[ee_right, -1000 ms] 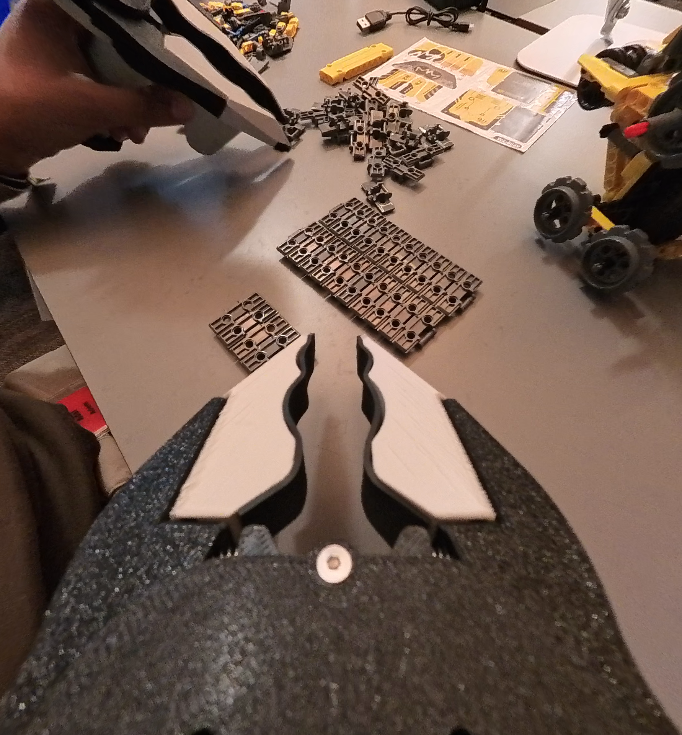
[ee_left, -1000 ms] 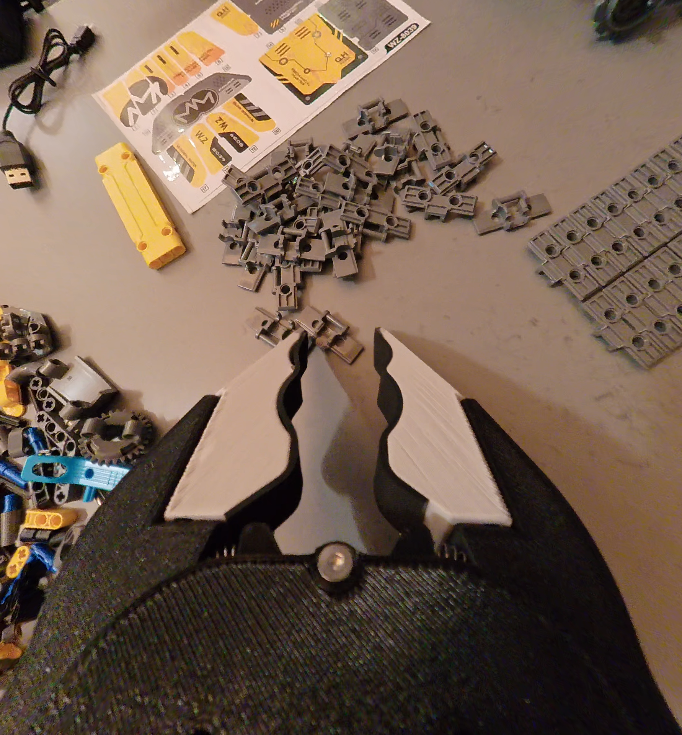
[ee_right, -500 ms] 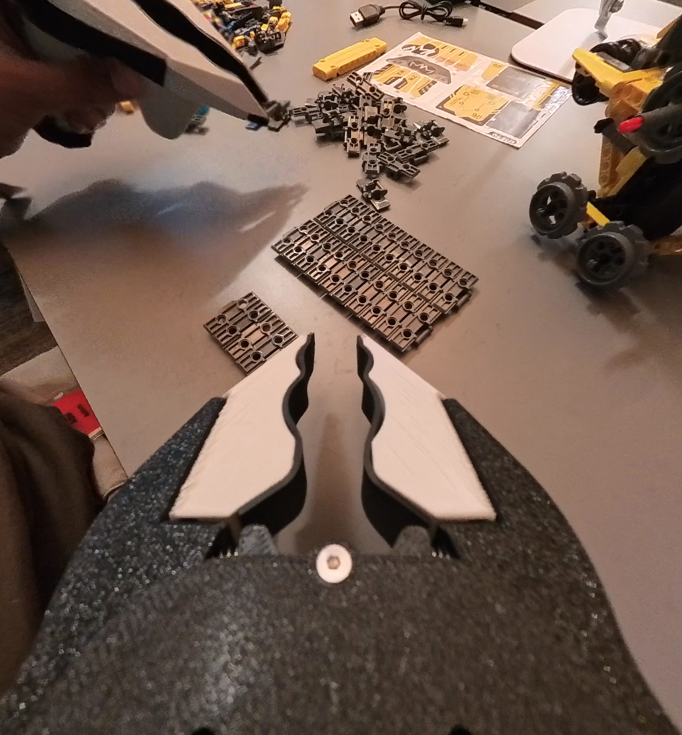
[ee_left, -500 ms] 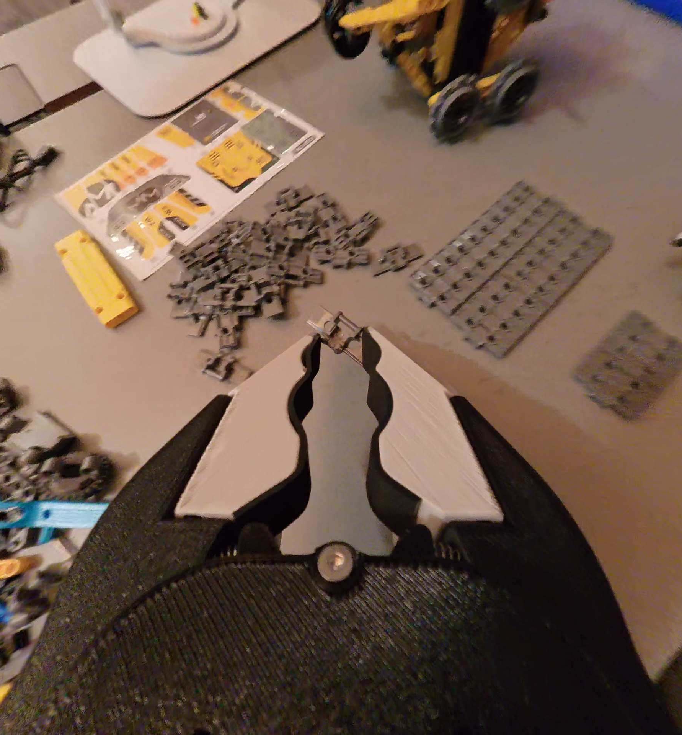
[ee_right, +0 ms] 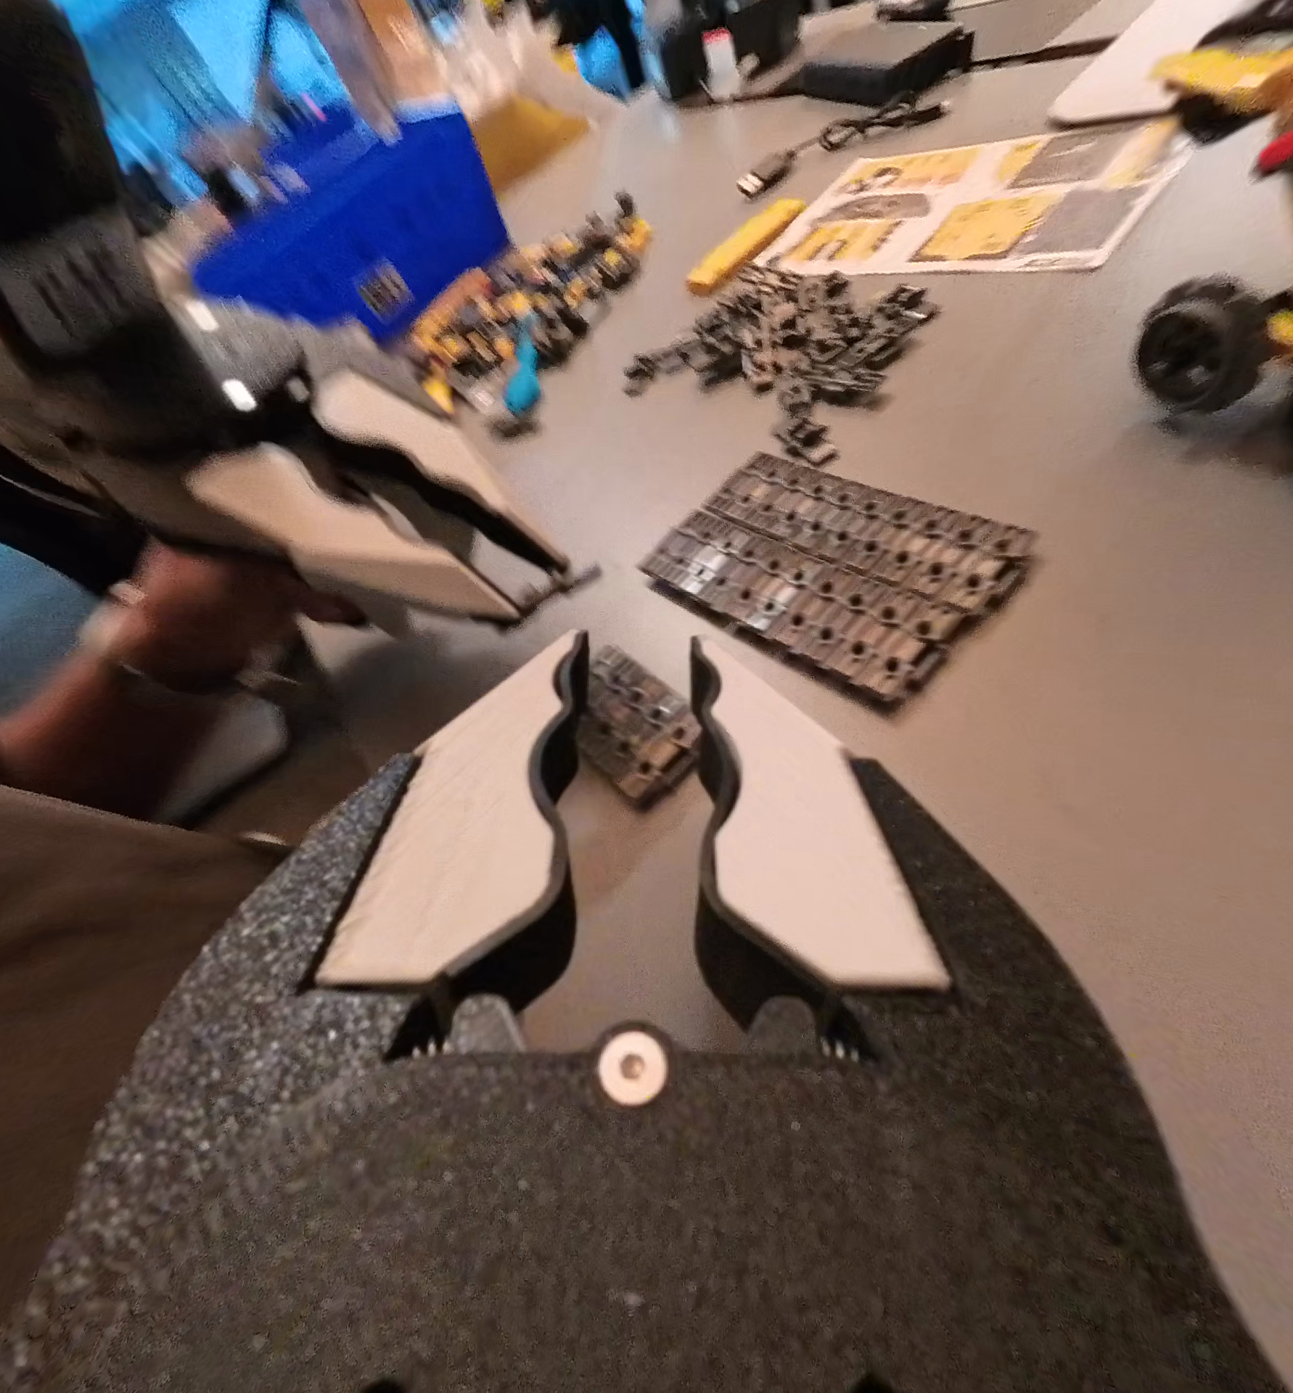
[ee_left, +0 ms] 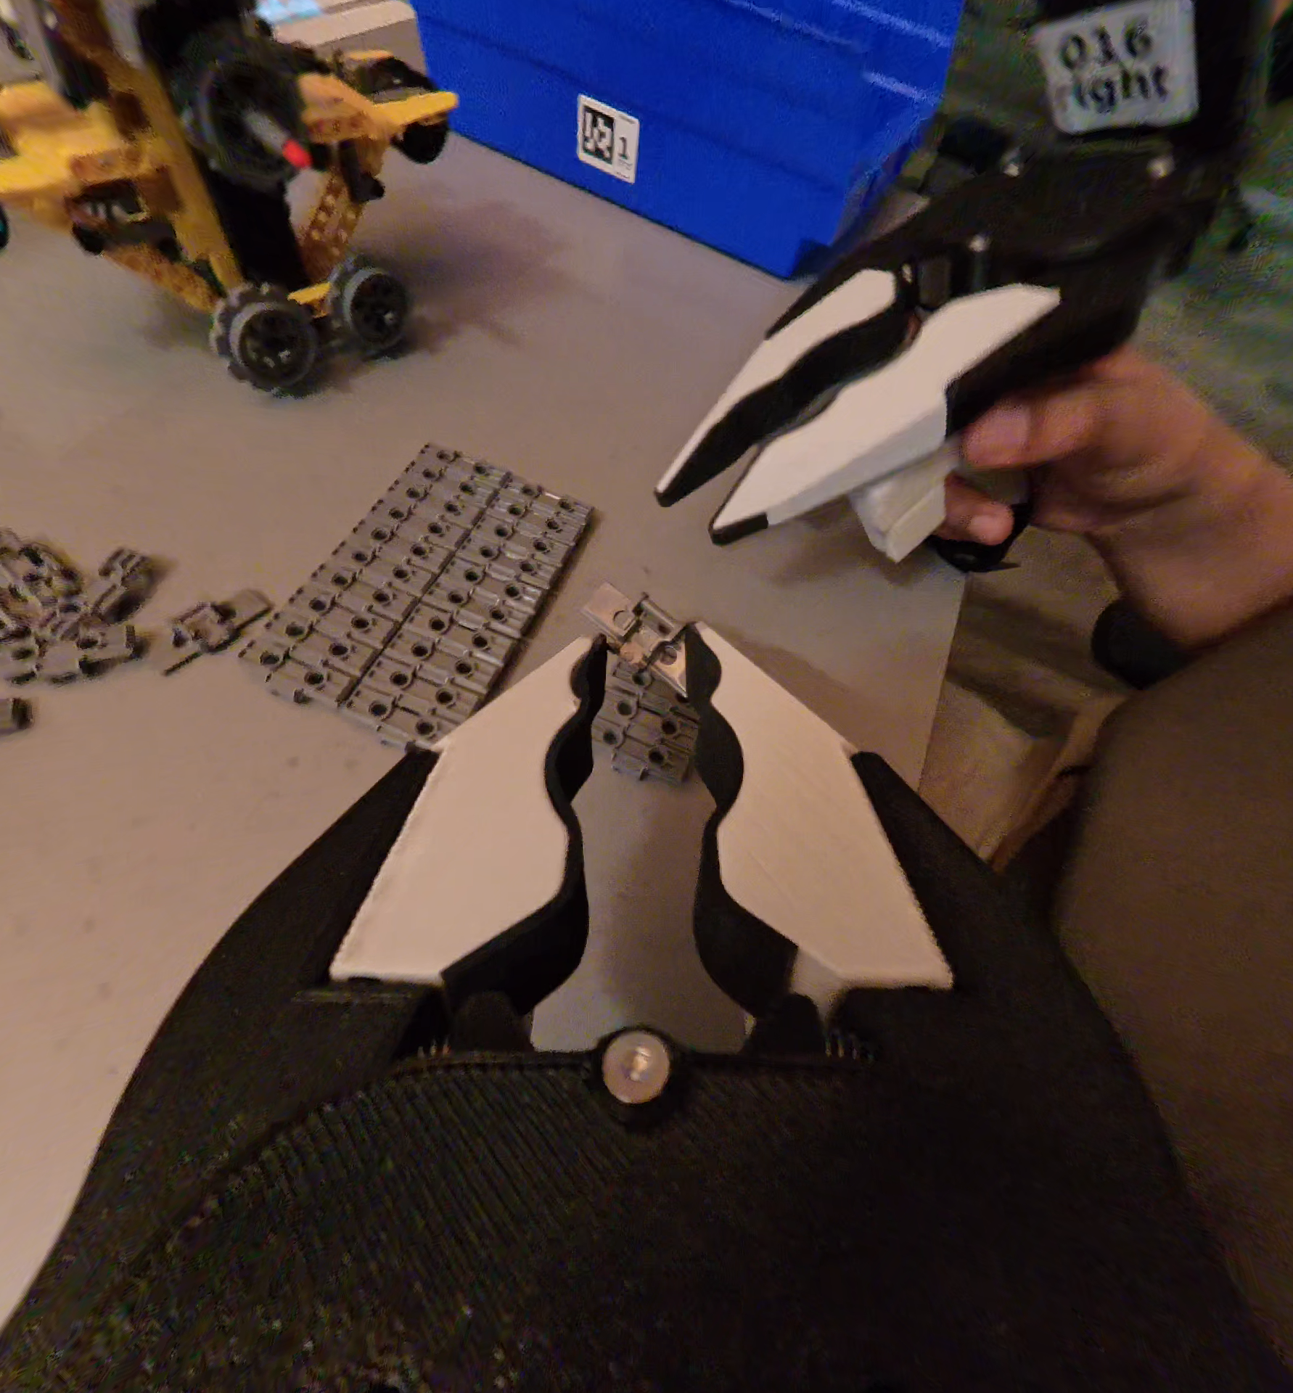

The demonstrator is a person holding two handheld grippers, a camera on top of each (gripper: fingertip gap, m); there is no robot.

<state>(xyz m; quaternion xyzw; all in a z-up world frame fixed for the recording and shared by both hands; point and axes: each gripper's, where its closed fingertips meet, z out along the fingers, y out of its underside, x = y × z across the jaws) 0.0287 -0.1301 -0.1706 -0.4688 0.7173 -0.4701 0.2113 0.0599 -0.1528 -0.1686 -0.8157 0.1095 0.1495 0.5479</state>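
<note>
Near the table edge (ee_left: 945, 678), left gripper (ee_left: 643, 641) pinches a grey link (ee_left: 640, 626); right gripper (ee_right: 636, 648), blurred, seemingly gapes empty.

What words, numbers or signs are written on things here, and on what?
I do not copy out writing; here is what bears it.
Grey tag on the right gripper: short printed text, legible.
White sticker on the blue bin: square code and a character.
Sticker sheet: too blurred to read.

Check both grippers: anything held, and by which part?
Left gripper pinches one small grey track link at its near end, between the tips. Right gripper is open and empty.
</note>
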